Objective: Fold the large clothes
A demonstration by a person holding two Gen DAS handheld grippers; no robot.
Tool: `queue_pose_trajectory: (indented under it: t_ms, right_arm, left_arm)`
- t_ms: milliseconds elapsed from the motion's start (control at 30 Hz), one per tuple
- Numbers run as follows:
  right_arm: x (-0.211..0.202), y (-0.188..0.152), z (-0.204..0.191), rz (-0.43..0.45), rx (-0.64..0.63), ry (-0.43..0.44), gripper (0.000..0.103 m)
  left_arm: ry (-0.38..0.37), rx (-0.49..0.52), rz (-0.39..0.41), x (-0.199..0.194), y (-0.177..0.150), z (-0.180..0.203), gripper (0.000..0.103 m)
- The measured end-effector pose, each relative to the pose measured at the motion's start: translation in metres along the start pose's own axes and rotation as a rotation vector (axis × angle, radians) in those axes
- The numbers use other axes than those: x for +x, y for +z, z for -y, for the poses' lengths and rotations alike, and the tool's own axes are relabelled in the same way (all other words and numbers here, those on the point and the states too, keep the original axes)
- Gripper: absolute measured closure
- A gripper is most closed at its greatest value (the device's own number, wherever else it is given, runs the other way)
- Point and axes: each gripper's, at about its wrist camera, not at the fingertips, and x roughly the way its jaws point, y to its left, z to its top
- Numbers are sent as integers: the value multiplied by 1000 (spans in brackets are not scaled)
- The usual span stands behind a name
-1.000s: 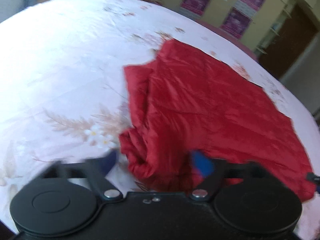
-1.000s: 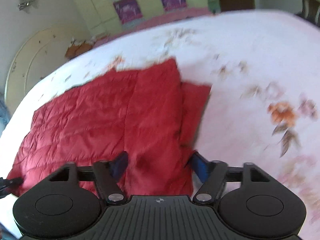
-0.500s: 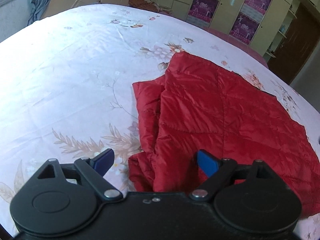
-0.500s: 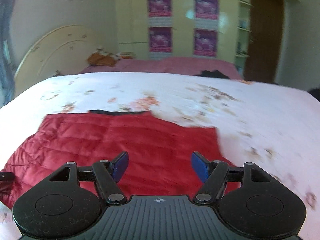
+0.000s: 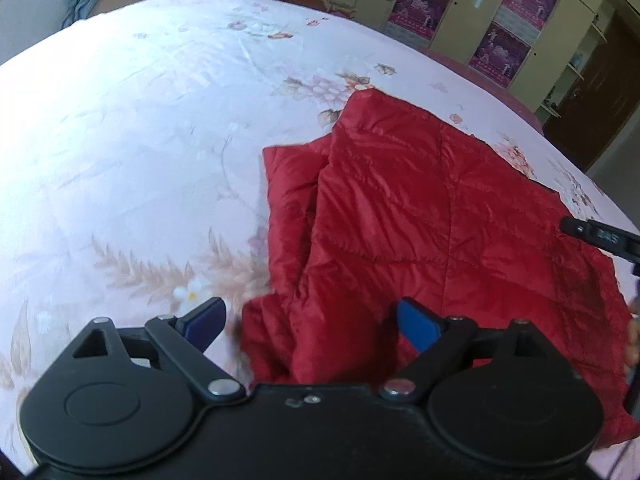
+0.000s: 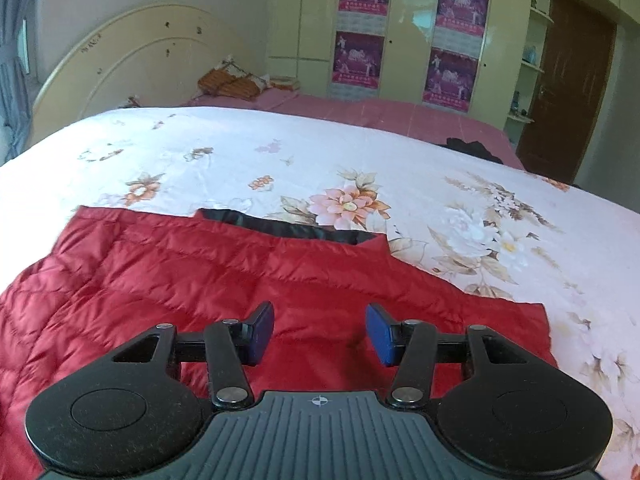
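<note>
A red quilted jacket (image 5: 432,216) lies flat on the floral bed sheet (image 5: 140,140), one sleeve folded over its left side and bunched at the near end. My left gripper (image 5: 310,320) is open and empty, just above the bunched sleeve end. In the right wrist view the jacket (image 6: 180,272) lies spread out with its black collar lining (image 6: 280,226) at the far edge. My right gripper (image 6: 320,332) is open and empty, over the jacket's near part. A black part of the right gripper (image 5: 600,236) shows at the left wrist view's right edge.
The sheet (image 6: 440,184) stretches wide around the jacket. A cream headboard (image 6: 140,64), a wardrobe with purple posters (image 6: 412,32) and a brown door (image 6: 572,80) stand beyond the bed. An orange-brown bundle (image 6: 232,82) lies near the headboard.
Both grippers have pulled back and lifted from the jacket. The right wrist view has swung from looking down the folded sleeve to facing the collar and wardrobe. Both stay open.
</note>
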Motion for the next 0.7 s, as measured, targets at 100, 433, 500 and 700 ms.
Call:
queue_pose_trajectory:
  t_ms: [100,433,500,700]
  right_arm:
    - [12,3,2,-6,8,-5,51]
    - [53,-13,-7,-60,-54,-18,51]
    - [55,-17,-8,-47,-58,-20,51]
    - [32,-4,-2,-37,-57,21,51]
  left_arm:
    - [-16,-46,-33,-6,-10,-7,11]
    - [-150,-172,-105,-11,-31,-9,18]
    - [-166,-185,-98,-6,-30,-6,18]
    - [-214,-246,-50,7,-22,-4,27]
